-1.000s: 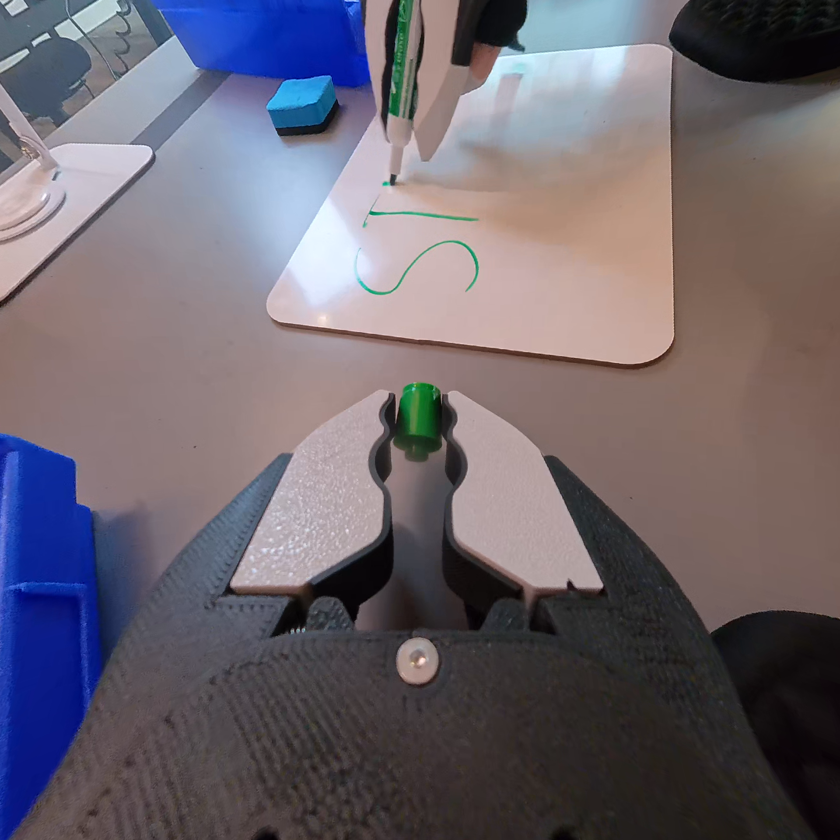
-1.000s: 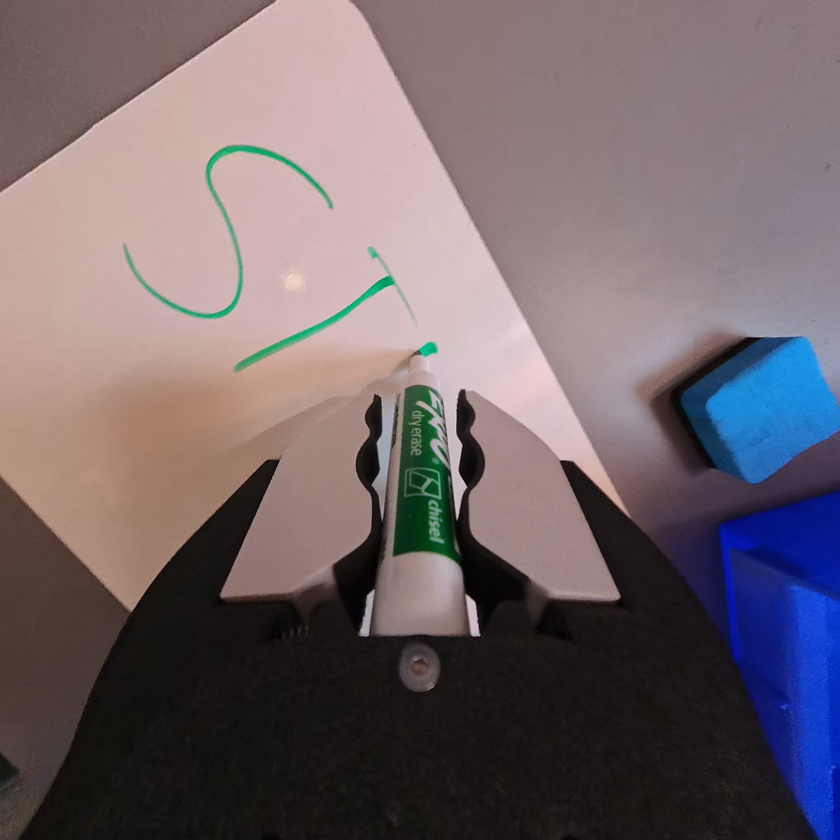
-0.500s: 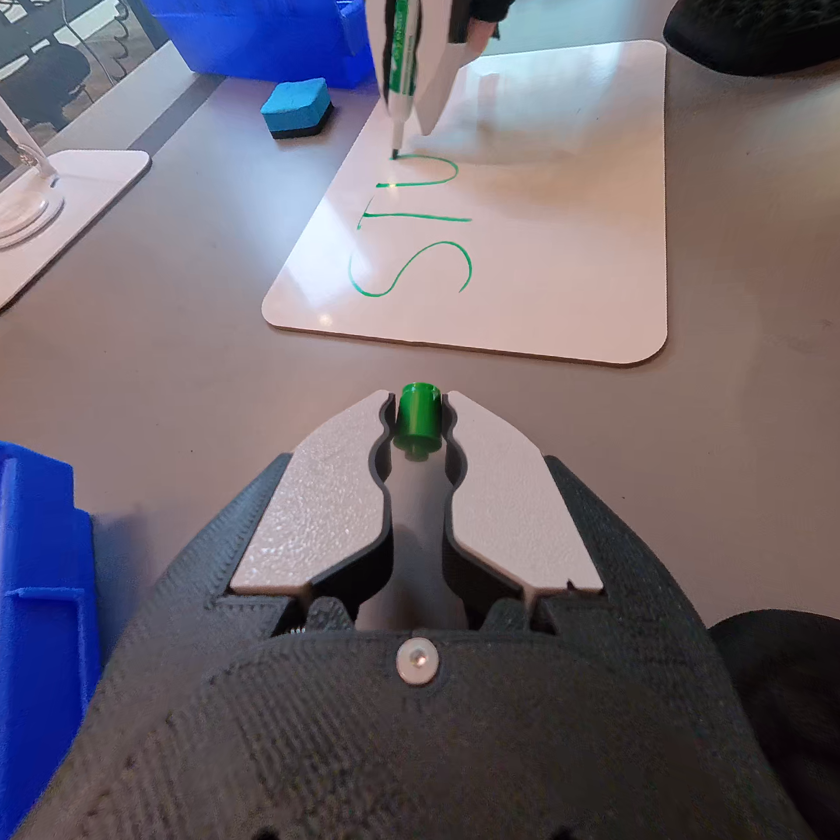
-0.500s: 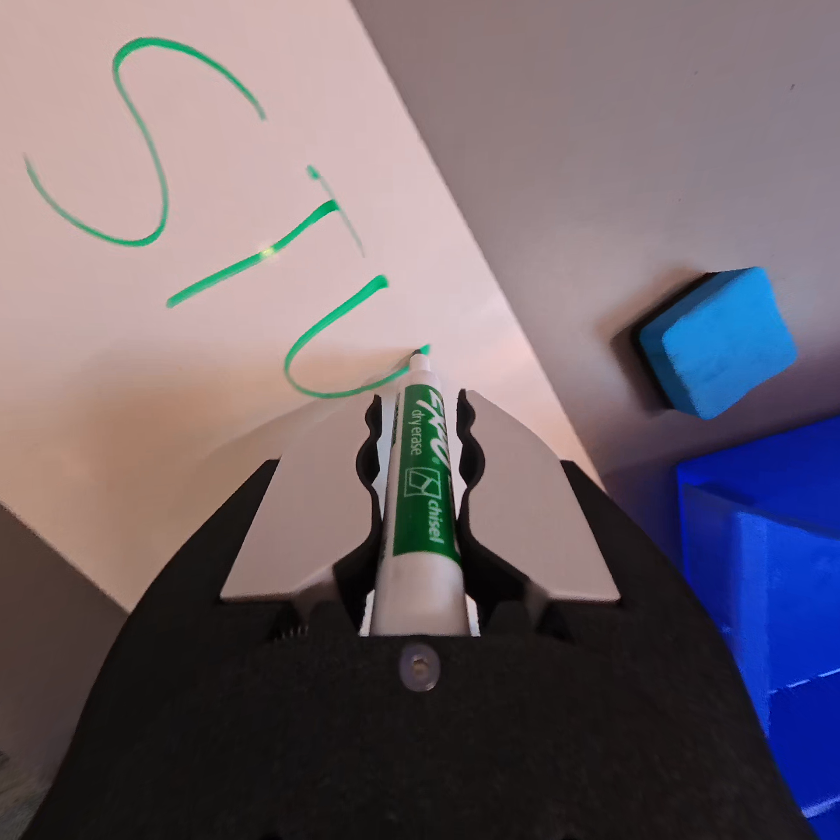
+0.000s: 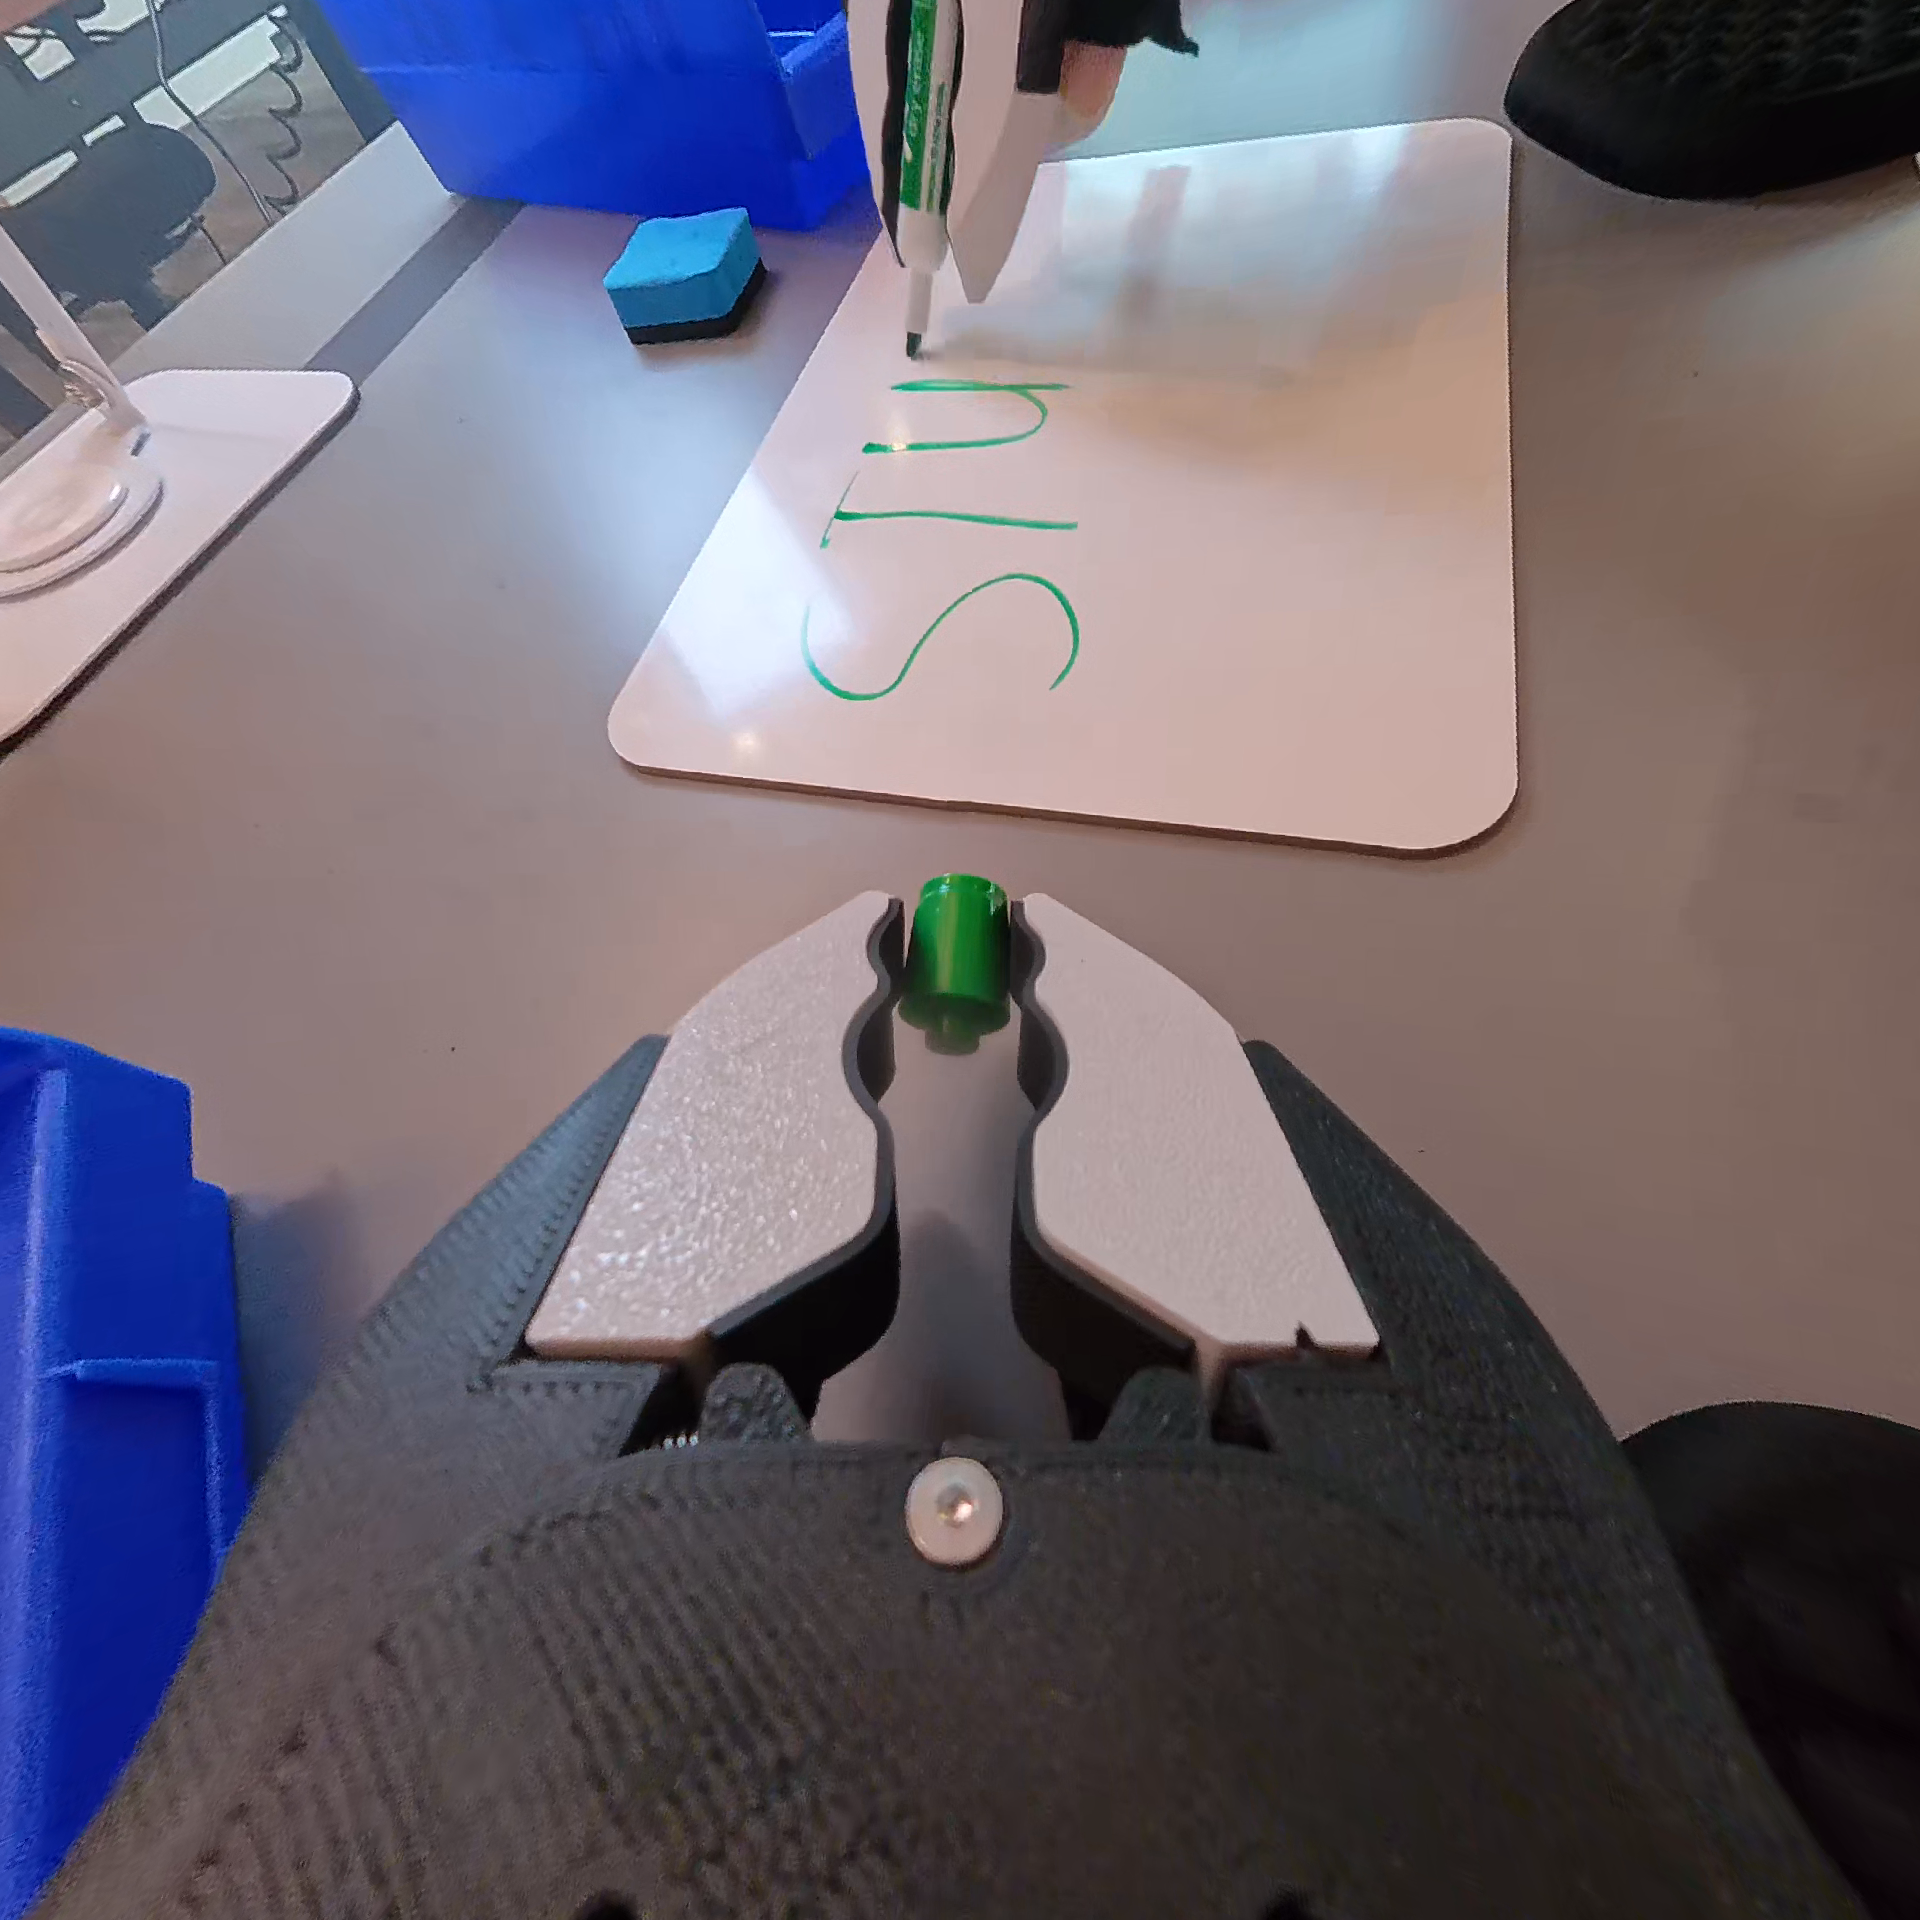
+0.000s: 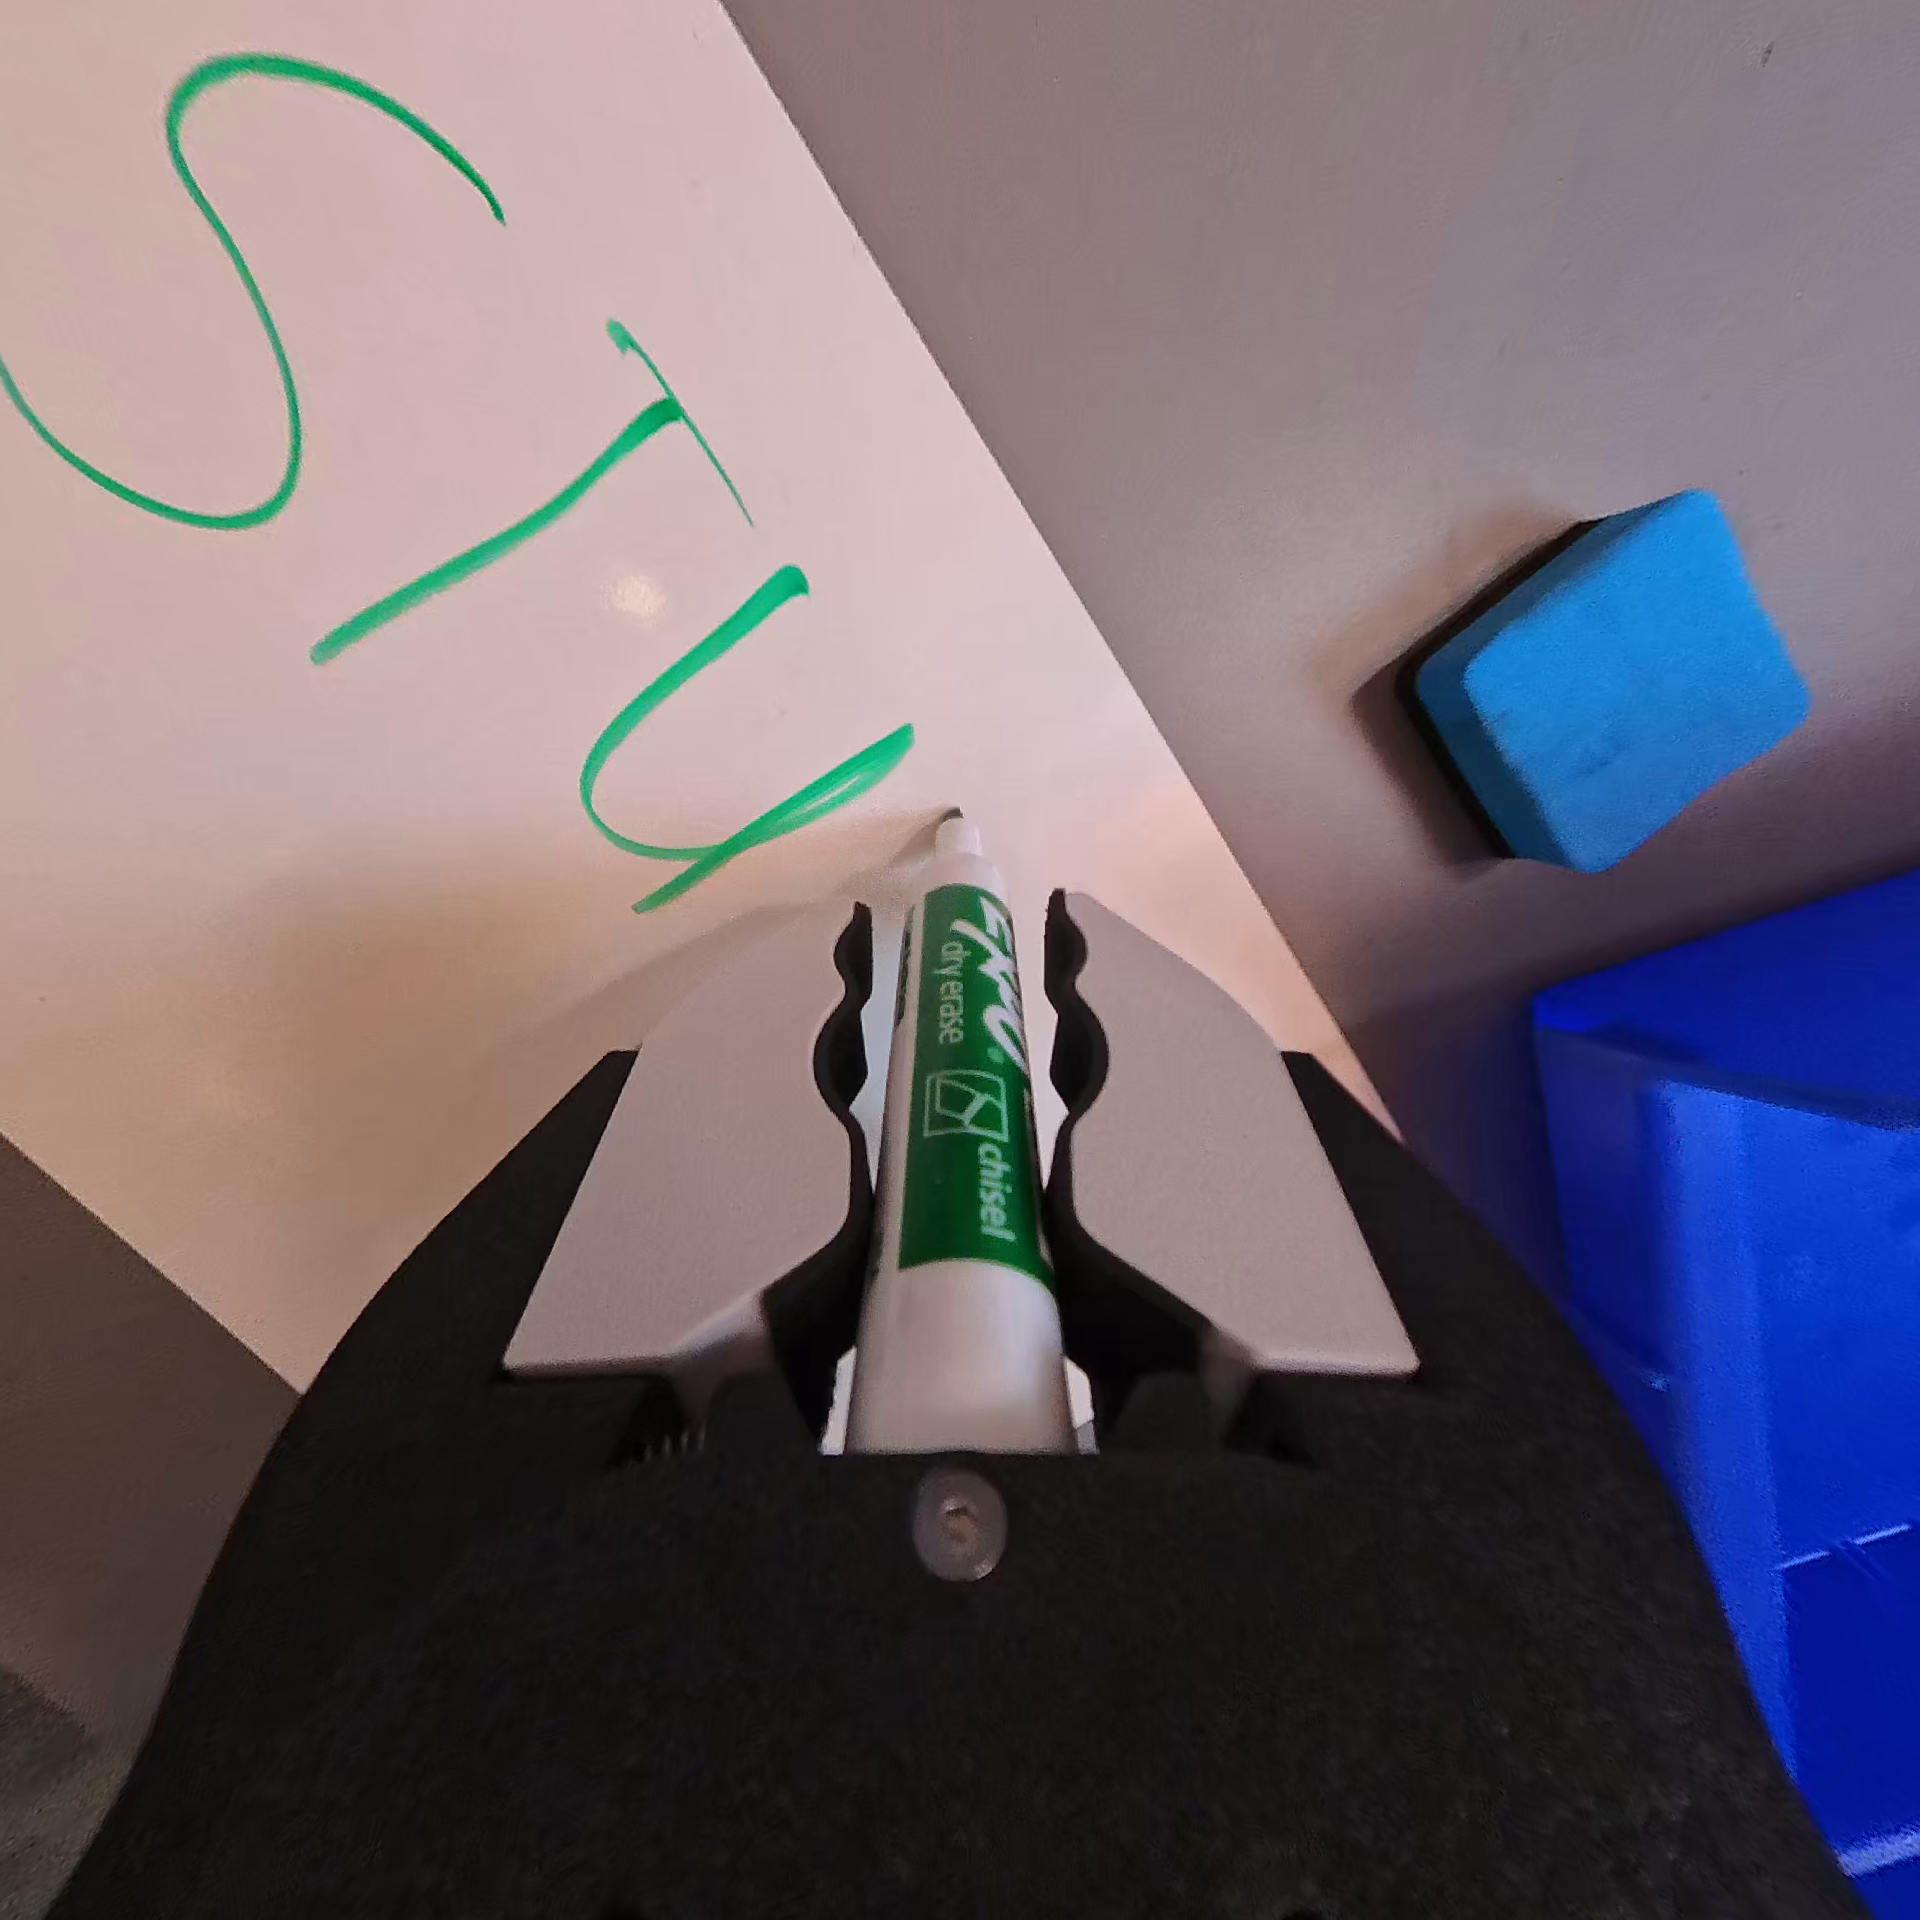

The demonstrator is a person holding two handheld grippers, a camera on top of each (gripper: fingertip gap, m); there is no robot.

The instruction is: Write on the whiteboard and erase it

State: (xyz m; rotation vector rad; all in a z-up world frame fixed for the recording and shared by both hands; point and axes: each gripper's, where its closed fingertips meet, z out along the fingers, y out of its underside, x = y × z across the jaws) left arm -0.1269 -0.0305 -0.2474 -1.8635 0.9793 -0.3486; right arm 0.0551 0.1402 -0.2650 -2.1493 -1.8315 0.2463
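A white whiteboard [image 5: 1299, 582] lies flat on the grey table and bears green handwriting [image 5: 956, 540]; it also shows in the right wrist view [image 6: 312, 831]. My right gripper [image 6: 956, 914] is shut on a green-and-white dry-erase marker [image 6: 961, 1143], its tip on the board near the far left edge, just past the last green stroke. In the left wrist view that gripper [image 5: 940, 187] stands over the board with the marker [image 5: 920, 156]. My left gripper [image 5: 954, 914] is shut on the green marker cap [image 5: 954, 956], held low over the table in front of the board's near edge.
A blue foam eraser [image 5: 686, 272] [image 6: 1610, 675] lies on the table left of the board. Blue bins stand behind it [image 5: 623, 94] [image 6: 1745, 1299] and at the left gripper's near left [image 5: 94, 1351]. A white stand base [image 5: 135, 457] sits far left. A black object [image 5: 1714, 94] lies at the far right. There is about 25 cm between the tips of the two grippers. My right gripper is the nearer one to the blue foam eraser [image 5: 686, 272]: about 9 cm, against 30 cm. Seen from the right wrist view [image 6: 1524, 647] as well.
My right gripper has finished another green letter and moved the marker tip a little farther along the board. My left gripper has stayed still with the cap.
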